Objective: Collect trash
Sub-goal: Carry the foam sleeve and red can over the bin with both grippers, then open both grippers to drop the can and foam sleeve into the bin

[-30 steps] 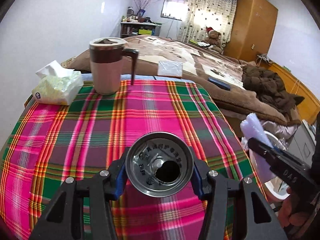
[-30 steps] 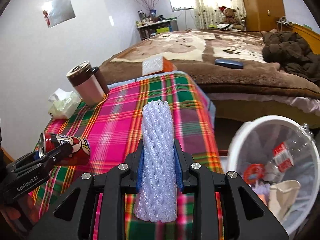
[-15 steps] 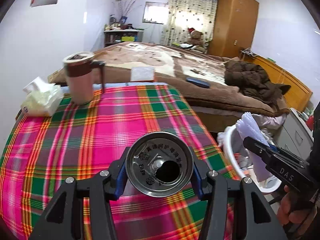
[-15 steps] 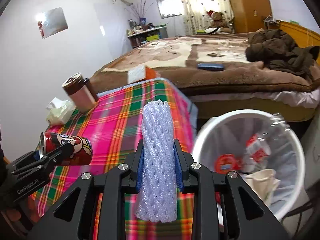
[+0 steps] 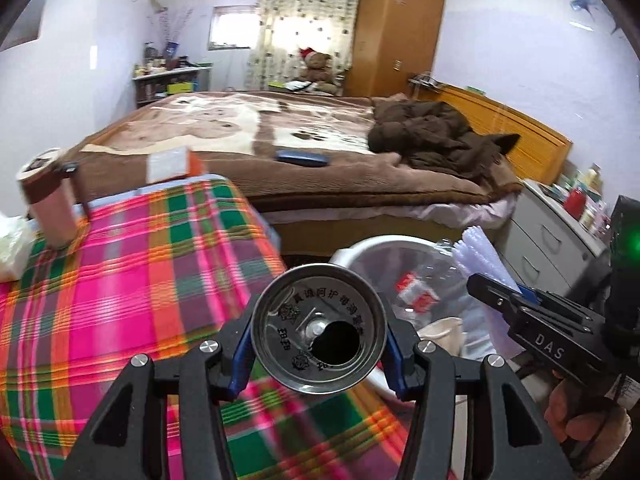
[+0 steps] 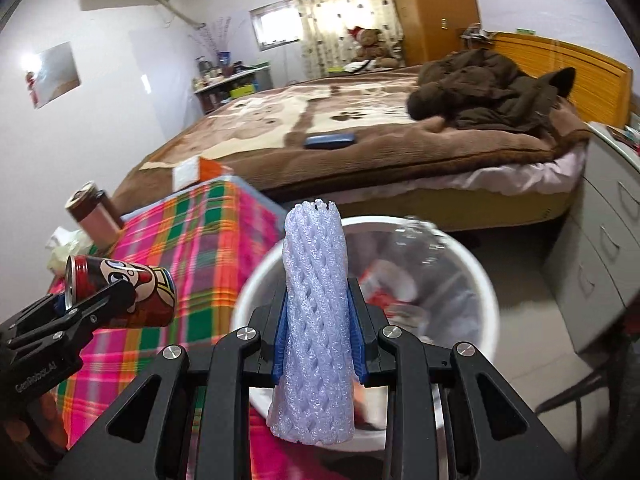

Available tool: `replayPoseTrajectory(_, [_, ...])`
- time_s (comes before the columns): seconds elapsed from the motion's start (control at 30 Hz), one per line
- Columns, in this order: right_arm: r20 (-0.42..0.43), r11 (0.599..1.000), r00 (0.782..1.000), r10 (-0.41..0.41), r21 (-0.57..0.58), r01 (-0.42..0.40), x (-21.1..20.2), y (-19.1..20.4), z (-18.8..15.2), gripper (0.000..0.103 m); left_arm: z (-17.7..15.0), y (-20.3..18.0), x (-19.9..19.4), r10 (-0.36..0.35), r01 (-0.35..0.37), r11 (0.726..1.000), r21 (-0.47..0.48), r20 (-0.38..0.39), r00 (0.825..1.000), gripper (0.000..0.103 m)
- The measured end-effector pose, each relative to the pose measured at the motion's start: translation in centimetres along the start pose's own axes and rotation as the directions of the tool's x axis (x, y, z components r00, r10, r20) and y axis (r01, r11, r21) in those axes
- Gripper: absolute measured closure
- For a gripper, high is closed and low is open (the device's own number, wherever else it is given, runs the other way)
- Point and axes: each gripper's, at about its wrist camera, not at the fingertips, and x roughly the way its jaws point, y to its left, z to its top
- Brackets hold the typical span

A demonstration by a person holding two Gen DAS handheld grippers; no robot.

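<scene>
We see the opened drink can [image 5: 320, 330] clamped in our left hand-held gripper [image 5: 318, 354] above the plaid-covered bench [image 5: 120, 300] edge. Our right hand-held gripper [image 6: 318, 340] squeezes the foam fruit net [image 6: 314, 320], the white trash bin [image 6: 486, 292] just ahead below it.

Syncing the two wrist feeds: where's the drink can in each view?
Left wrist: the can fills bottom centre, its opened top facing the camera, clamped in the left hand-held gripper.
Right wrist: same can at the left edge, red printed side showing, over the plaid cloth.
Shared landmark: the white trash bin, beside the plaid table in both.
</scene>
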Motion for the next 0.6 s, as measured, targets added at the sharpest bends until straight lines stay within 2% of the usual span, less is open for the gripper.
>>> replayPoseTrajectory(0.27, [-0.042,0.997,0.996,-0.075,0.016,0.076,1.2,-2.6,-0.1,0.076,-0.2,-4.0,3.0,-0.09,0.091,0.995,0.028,-0.051,0.995,0.048])
replayPoseTrajectory(0.5, [-0.084,0.996,0.992,-0.091,0.009,0.093,2.0,-3.6,-0.5,0.075,-0.6,-5.3,4.3,-0.098,0.102,0.994,0.048,-0.086,0.991,0.048])
replayPoseTrajectory(0.6, [-0.091,0.994,0.99,-0.105,0.002,0.105,2.2,-3.8,-0.5,0.073,-0.6,-5.2,4.3,-0.099,0.103,0.994,0.044,-0.083,0.992,0.044])
